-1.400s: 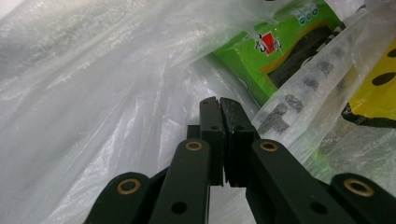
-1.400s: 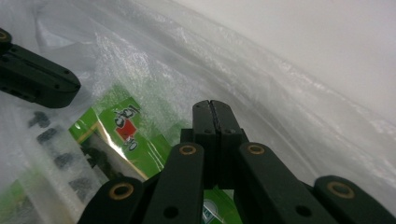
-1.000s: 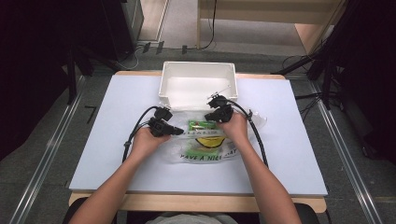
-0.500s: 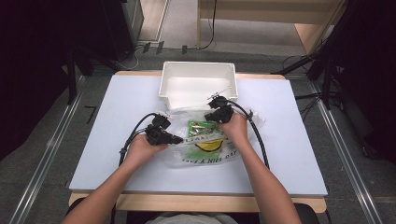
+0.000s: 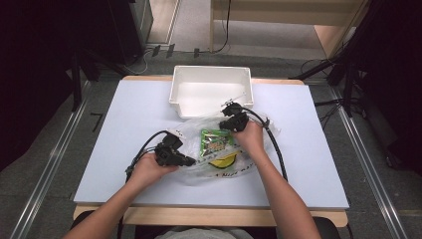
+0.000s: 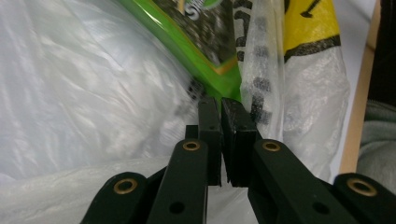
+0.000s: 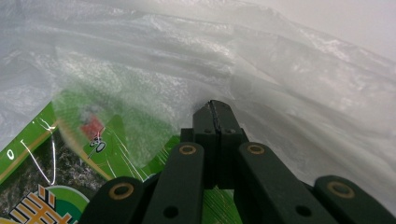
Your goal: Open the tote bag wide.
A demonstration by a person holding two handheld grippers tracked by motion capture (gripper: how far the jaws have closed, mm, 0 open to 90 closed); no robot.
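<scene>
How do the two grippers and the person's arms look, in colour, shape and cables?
Both the left gripper and the right gripper are black, with blocky bodies. In the gripper views, each has two flat black jaws on link arms joined by brass-coloured rivets. A black cable loops from each gripper back toward the person. The forearms are bare, with no sleeves or gloves in sight.

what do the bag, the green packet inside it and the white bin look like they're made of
Bag: thin clear plastic film, glossy; it crinkles, and the packet shows through.
Green packet: printed plastic wrapper, probably laminated; it glints in the right gripper view.
White bin: rigid moulded plastic by its look, smooth and fairly matt, with straight walls and a rolled rim.
</scene>
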